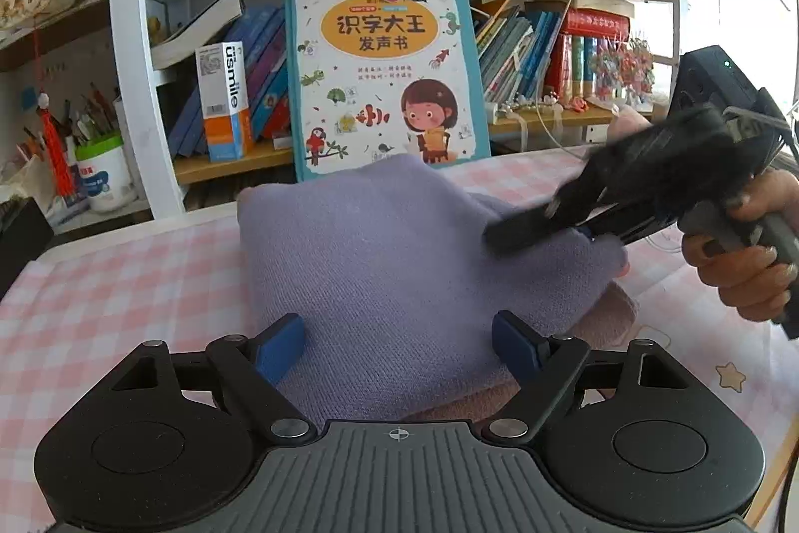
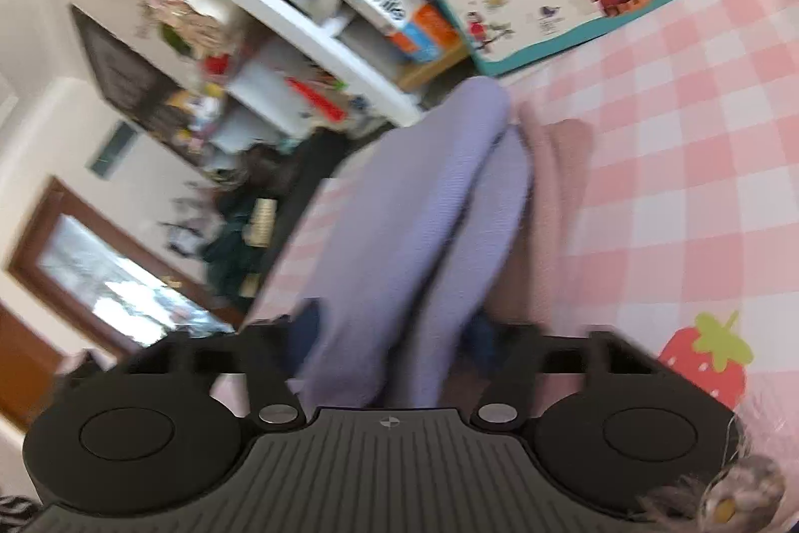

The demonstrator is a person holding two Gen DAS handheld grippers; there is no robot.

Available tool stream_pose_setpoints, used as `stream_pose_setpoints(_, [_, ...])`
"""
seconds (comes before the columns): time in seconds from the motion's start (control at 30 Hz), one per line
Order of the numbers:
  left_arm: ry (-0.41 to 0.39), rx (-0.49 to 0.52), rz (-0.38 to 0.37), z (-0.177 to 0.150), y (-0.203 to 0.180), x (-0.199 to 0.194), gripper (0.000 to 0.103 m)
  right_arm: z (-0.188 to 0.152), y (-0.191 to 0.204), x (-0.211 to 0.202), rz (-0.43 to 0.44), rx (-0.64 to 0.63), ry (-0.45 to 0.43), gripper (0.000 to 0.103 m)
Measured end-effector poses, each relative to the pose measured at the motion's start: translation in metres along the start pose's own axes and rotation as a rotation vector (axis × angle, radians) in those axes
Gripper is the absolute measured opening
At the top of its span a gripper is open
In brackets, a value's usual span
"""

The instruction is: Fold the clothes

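Left tongs [image 1: 397, 350] spread astride lilac knit [image 1: 379, 253], right tongs [image 1: 504, 236] pinching its edge

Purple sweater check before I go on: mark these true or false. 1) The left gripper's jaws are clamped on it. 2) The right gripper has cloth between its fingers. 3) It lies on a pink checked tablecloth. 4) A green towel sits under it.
1) False. The left gripper stands open, its blue pads either side of the purple sweater without pressing it.
2) True. The right gripper is shut on a fold of the sweater.
3) True. The pink checked tablecloth lies beneath it.
4) False. The cloth showing under it is a pink garment, not green.
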State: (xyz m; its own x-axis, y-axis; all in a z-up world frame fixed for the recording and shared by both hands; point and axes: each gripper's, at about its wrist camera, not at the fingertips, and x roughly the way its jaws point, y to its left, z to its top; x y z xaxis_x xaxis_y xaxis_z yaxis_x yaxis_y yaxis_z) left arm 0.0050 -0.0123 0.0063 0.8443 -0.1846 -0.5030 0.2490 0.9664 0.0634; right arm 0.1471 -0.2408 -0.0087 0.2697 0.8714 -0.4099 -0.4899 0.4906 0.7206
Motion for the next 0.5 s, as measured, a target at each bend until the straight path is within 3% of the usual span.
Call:
stream_pose_setpoints(0.07, [0.002,0.007,0.002,0.0,-0.001,0.001,0.084,-0.007,0.018,0.0,-0.084,-0.128,-0.024,0.021])
stream_pose_setpoints(0.13, [0.002,0.018,0.008,0.0,-0.002,0.001,0.085,-0.021,0.047,-0.004,-0.173,-0.336,-0.082,0.016])
stream_pose_setpoints(0.2, [0.005,0.013,0.005,0.0,-0.001,0.002,0.085,-0.036,0.07,-0.009,-0.221,-0.531,-0.137,0.016])
stream_pose_setpoints(0.27, [0.009,0.007,0.003,0.0,0.001,0.001,0.085,-0.044,0.078,-0.009,-0.243,-0.618,-0.153,0.016])
stream_pose_setpoints(0.3, [0.012,0.008,0.006,0.0,0.002,0.001,0.085,-0.045,0.076,-0.007,-0.254,-0.614,-0.142,0.016])
stream_pose_setpoints(0.43, [0.002,0.006,0.018,0.001,0.004,-0.003,0.085,-0.025,0.031,-0.001,-0.212,-0.335,-0.049,0.019])
stream_pose_setpoints(0.5, [-0.022,-0.001,0.024,0.003,0.005,-0.008,0.085,-0.022,0.025,-0.007,-0.19,-0.283,-0.049,0.024])
